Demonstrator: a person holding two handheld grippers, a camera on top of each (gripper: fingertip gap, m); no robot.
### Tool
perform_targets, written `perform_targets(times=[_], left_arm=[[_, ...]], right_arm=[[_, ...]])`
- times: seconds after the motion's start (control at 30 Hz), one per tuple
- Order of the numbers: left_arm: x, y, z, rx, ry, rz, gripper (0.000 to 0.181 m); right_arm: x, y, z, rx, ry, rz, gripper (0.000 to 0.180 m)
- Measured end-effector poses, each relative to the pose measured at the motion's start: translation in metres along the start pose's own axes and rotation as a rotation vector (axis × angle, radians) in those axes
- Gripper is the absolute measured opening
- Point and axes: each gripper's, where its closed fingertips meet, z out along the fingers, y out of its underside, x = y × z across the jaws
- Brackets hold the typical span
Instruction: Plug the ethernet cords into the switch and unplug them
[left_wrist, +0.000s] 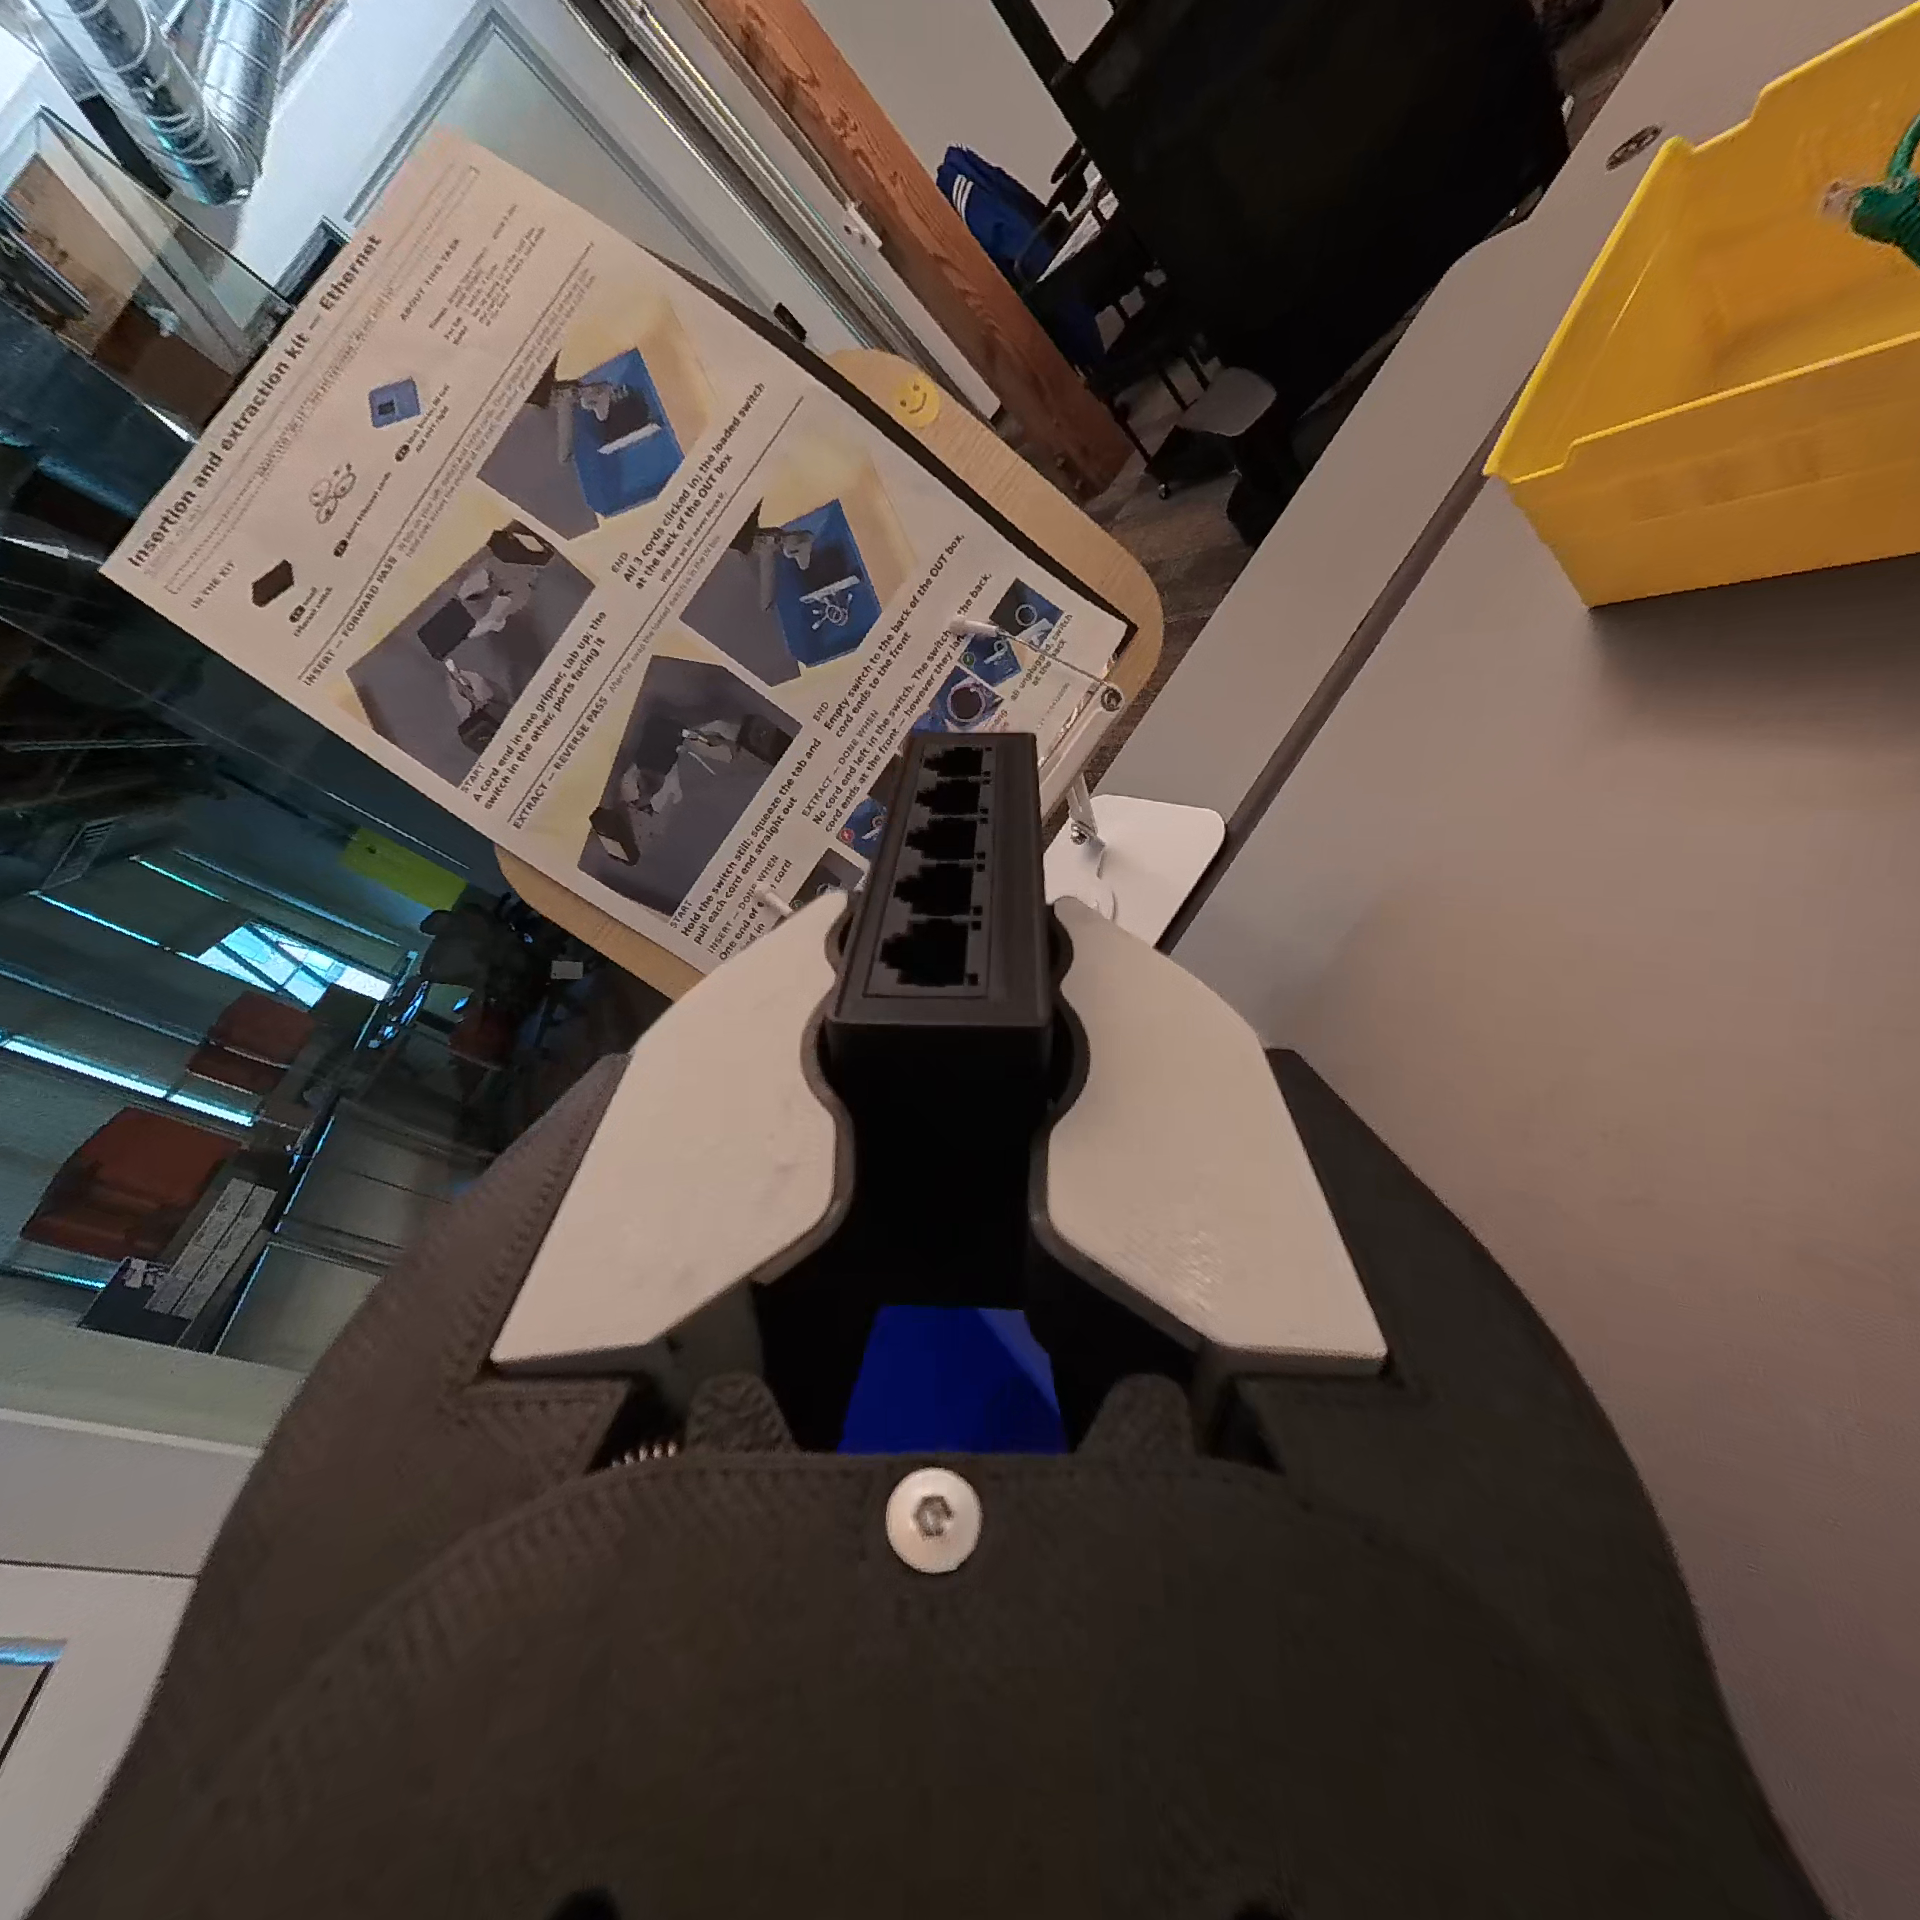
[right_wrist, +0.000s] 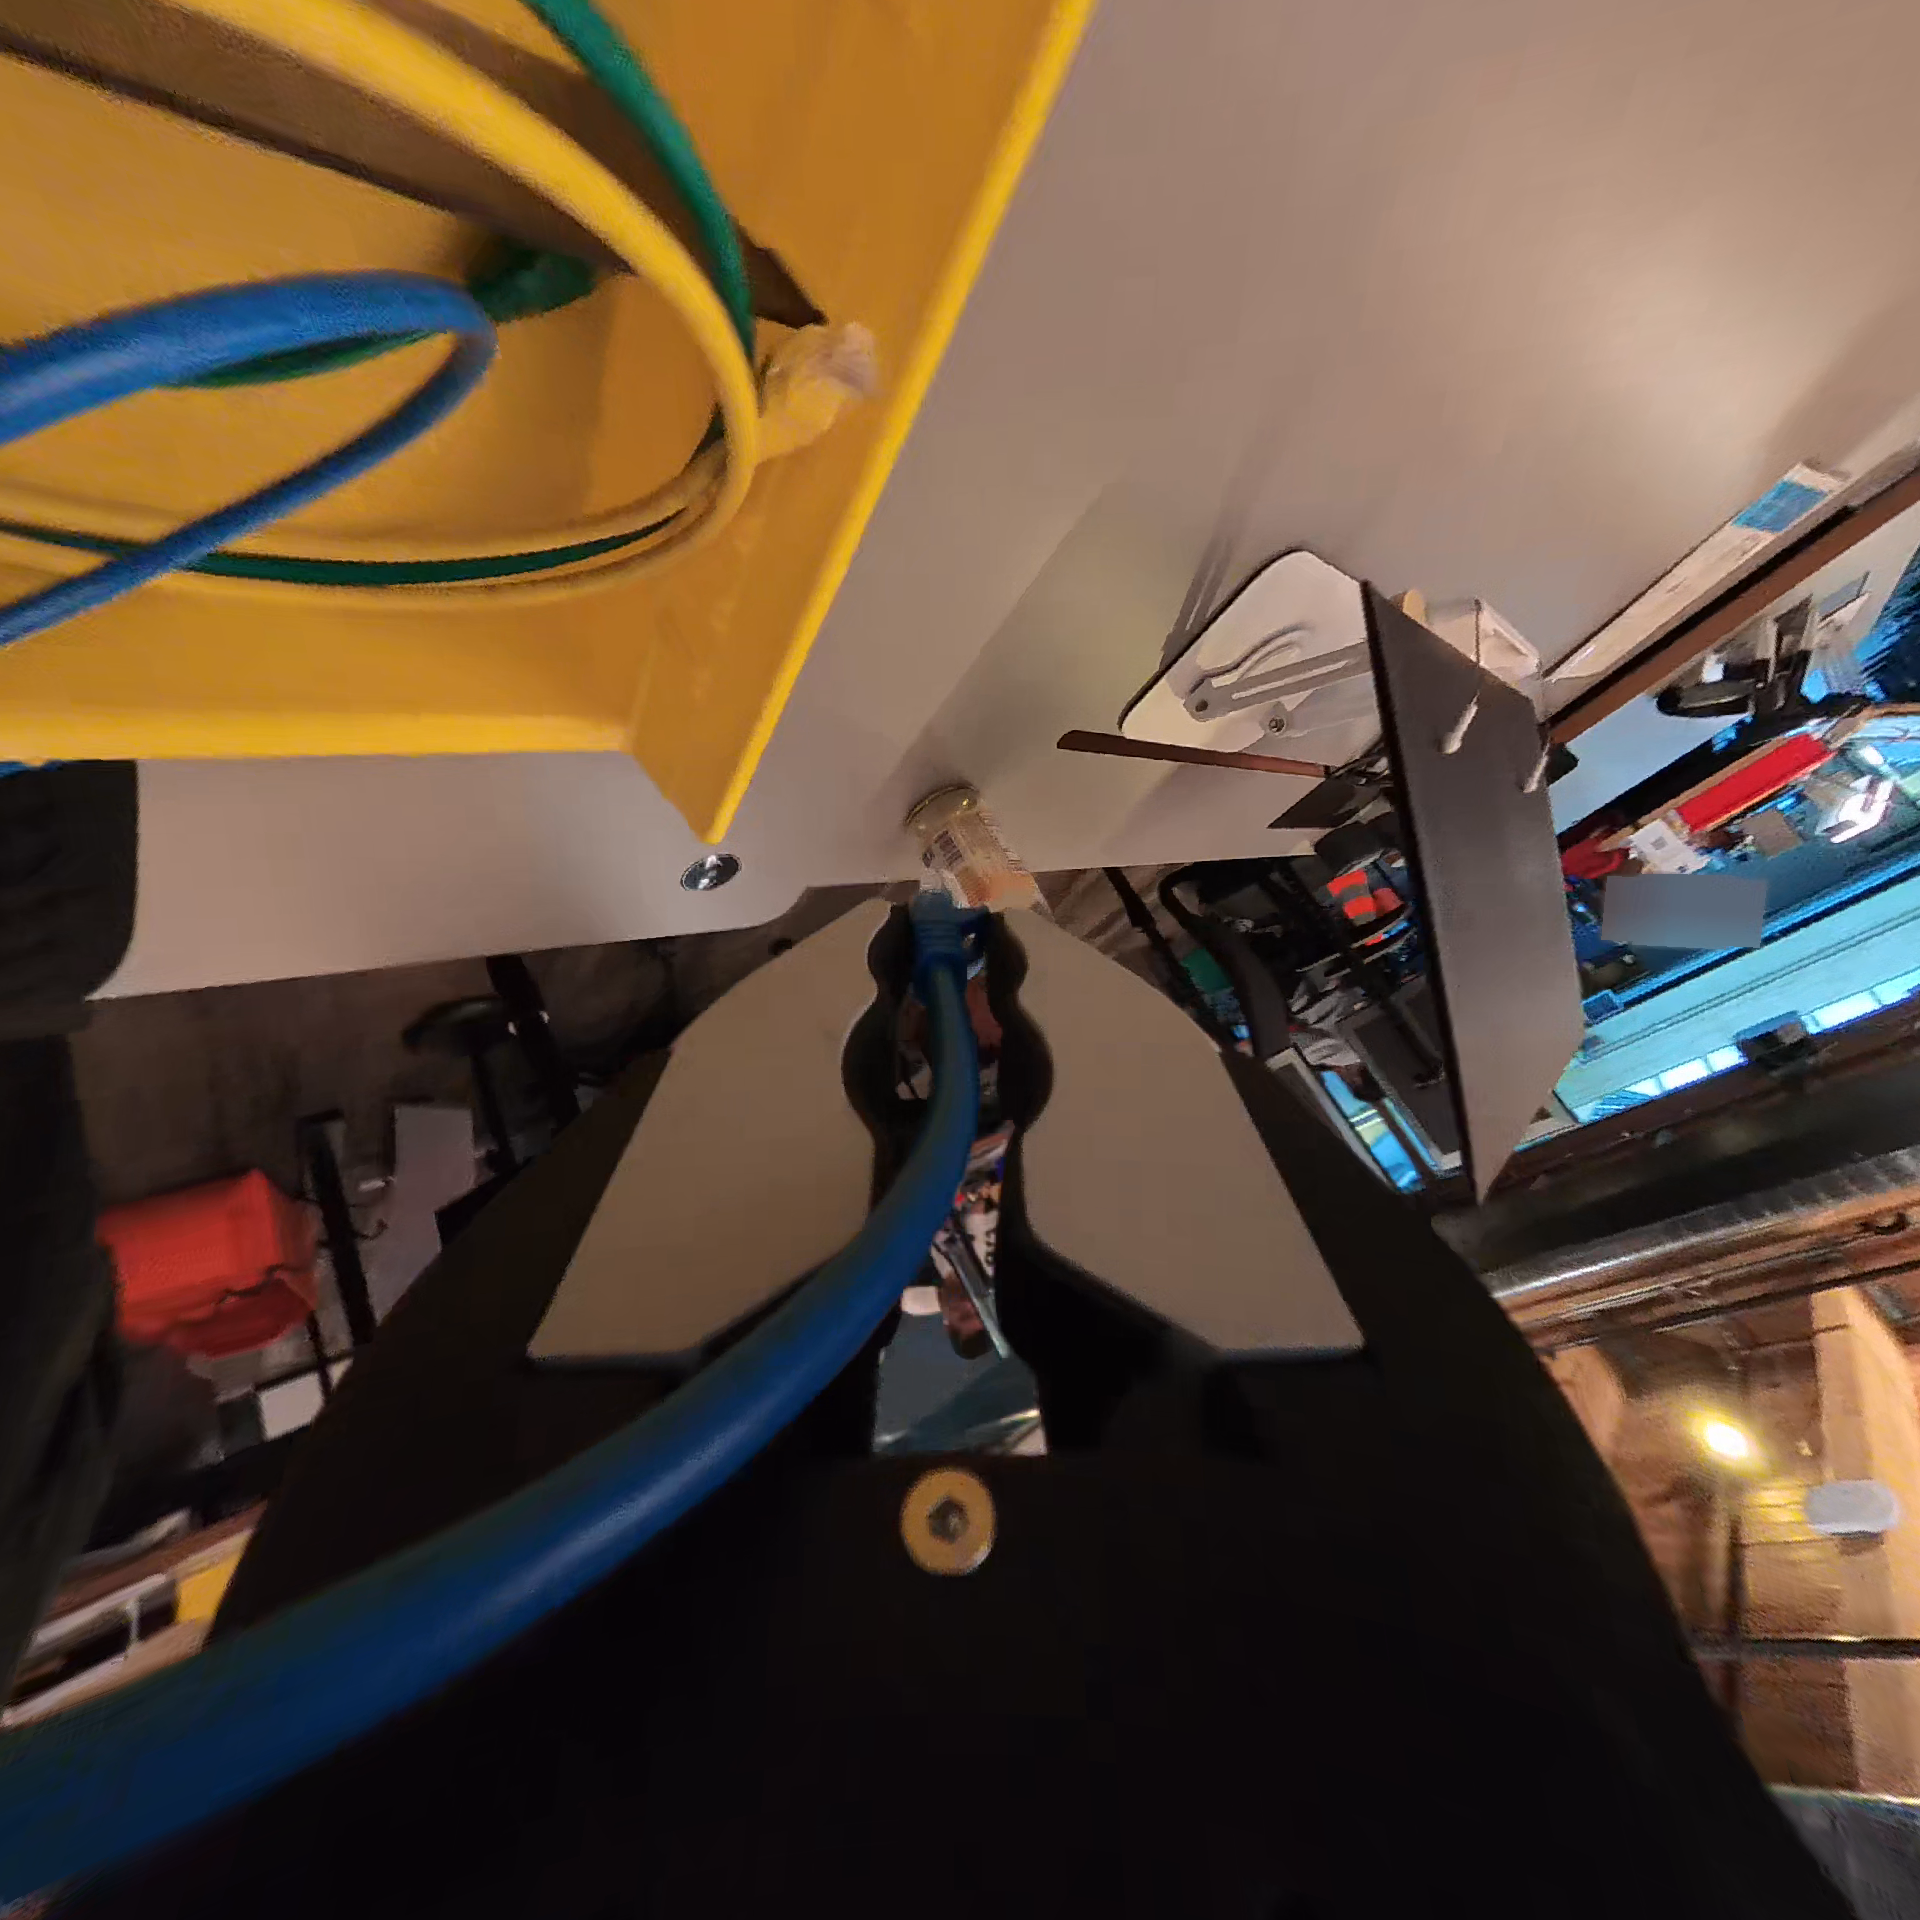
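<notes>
Left wrist view: left tongs (left_wrist: 945, 997) clamped on hard black switch (left_wrist: 940, 935), ports up, above grey desk (left_wrist: 1558, 1039). Right tongs (right_wrist: 951, 935) pinched on blue cord (right_wrist: 935, 1049) near its plug. Bendy and light, probably; best held by the stiff plug. Tilted sideways, away from yellow bin (right_wrist: 852, 582).

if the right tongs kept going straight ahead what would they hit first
Probably the grey table near its edge, just past the blue cord's plug held in the right tongs. Depth is hard to judge here.
</notes>
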Motion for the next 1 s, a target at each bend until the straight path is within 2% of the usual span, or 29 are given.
perform_targets(times=[0.23,0.37,0.47,0.6,0.77,1.0], left_arm=[[0.005,0.003,0.007,-0.021,0.014,0.01,0.029],[0.009,0.003,0.01,-0.032,0.018,0.022,0.029],[0.01,0.001,0.008,-0.026,0.017,0.026,0.029],[0.008,0.0,0.005,-0.017,0.013,0.019,0.029],[0.007,0.001,0.004,-0.019,0.015,0.015,0.029],[0.012,0.001,0.006,-0.029,0.028,0.026,0.029]], right_arm=[[0.042,0.051,-0.032,-0.005,-0.025,0.131,0.016],[0.055,0.063,-0.045,0.017,-0.005,0.174,0.016],[0.054,0.056,-0.04,0.034,0.014,0.165,0.016],[0.037,0.039,-0.015,-0.005,0.02,0.098,0.016],[-0.016,0.003,0.009,0.056,-0.153,0.011,0.016],[-0.073,-0.022,0.037,0.033,-0.335,-0.021,0.015]])
